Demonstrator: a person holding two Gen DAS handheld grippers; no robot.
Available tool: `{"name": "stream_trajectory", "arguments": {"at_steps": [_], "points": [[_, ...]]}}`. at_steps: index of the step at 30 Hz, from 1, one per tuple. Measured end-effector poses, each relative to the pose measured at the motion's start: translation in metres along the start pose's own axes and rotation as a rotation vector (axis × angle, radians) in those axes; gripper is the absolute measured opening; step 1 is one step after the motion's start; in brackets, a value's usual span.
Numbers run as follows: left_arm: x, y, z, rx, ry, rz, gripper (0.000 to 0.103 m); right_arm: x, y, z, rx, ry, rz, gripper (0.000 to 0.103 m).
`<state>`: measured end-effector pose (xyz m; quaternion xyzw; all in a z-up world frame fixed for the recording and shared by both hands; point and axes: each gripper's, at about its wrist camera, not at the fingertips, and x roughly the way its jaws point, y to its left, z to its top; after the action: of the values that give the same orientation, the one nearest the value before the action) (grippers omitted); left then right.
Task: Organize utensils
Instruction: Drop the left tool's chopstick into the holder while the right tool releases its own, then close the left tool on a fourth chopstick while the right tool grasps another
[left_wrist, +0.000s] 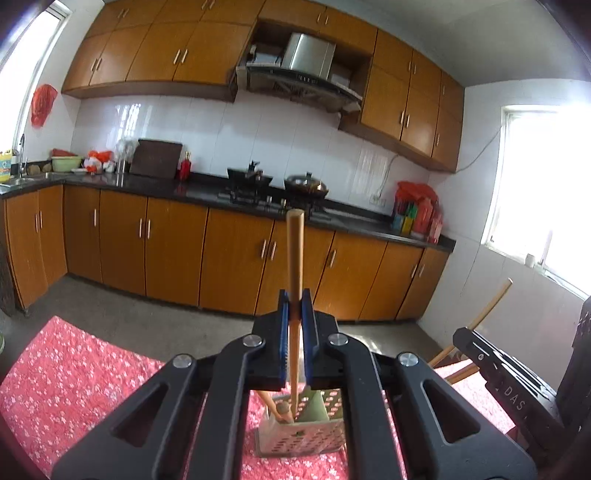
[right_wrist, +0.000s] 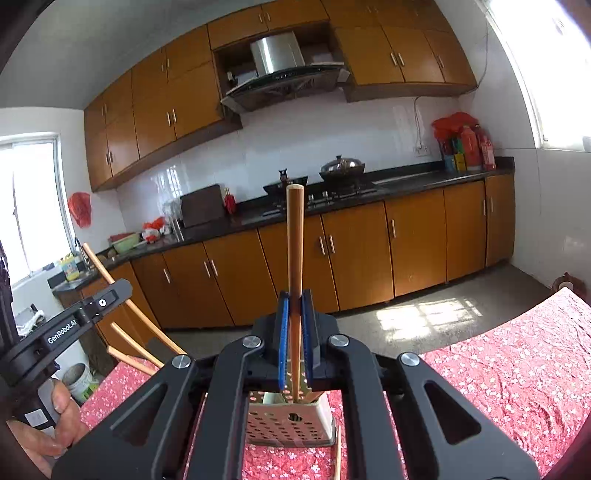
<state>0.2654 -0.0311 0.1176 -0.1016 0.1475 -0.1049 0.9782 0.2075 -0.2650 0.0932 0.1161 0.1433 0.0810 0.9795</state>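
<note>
My left gripper (left_wrist: 294, 300) is shut on a wooden utensil handle (left_wrist: 294, 254) that stands upright, its lower end going down into a perforated utensil holder (left_wrist: 303, 439) on the red floral tablecloth (left_wrist: 74, 384). Other utensils stand in that holder. My right gripper (right_wrist: 294, 300) is shut on another upright wooden handle (right_wrist: 294, 240) whose lower end reaches into the perforated holder (right_wrist: 288, 424). A loose chopstick (right_wrist: 338, 454) lies by the holder's right side. The right gripper's body (left_wrist: 517, 384) shows at the right of the left wrist view, the left gripper's body (right_wrist: 70, 328) at the left of the right wrist view.
A wooden chair back (right_wrist: 122, 321) stands at the table's edge. Kitchen cabinets (left_wrist: 184, 236) and a dark counter with a stove and pans (left_wrist: 280, 184) run along the far wall. A white bucket (right_wrist: 79, 382) sits on the floor.
</note>
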Motion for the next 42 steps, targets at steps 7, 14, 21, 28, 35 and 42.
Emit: {"name": "stream_trajectory", "arguments": {"at_steps": [7, 14, 21, 28, 35, 42], "points": [[-0.022, 0.007, 0.001, 0.004, -0.021, 0.024, 0.026, -0.013, -0.001, 0.006, 0.010, -0.008, -0.006, 0.032], [-0.076, 0.028, -0.008, 0.036, -0.034, 0.108, 0.037, -0.058, -0.010, 0.007, -0.010, -0.033, -0.062, 0.036], [-0.085, 0.077, -0.080, 0.094, 0.123, 0.242, 0.046, -0.054, -0.055, -0.060, 0.035, 0.207, -0.184, 0.038], [-0.050, 0.121, -0.166, 0.066, 0.388, 0.267, 0.046, -0.010, -0.058, -0.161, 0.047, 0.531, -0.118, 0.021], [-0.046, 0.119, -0.196, 0.052, 0.450, 0.223, 0.046, 0.004, -0.036, -0.190, 0.012, 0.586, -0.078, 0.018], [-0.041, 0.104, -0.204, 0.044, 0.491, 0.161, 0.045, 0.009, -0.042, -0.203, -0.057, 0.601, -0.130, 0.008]]}}
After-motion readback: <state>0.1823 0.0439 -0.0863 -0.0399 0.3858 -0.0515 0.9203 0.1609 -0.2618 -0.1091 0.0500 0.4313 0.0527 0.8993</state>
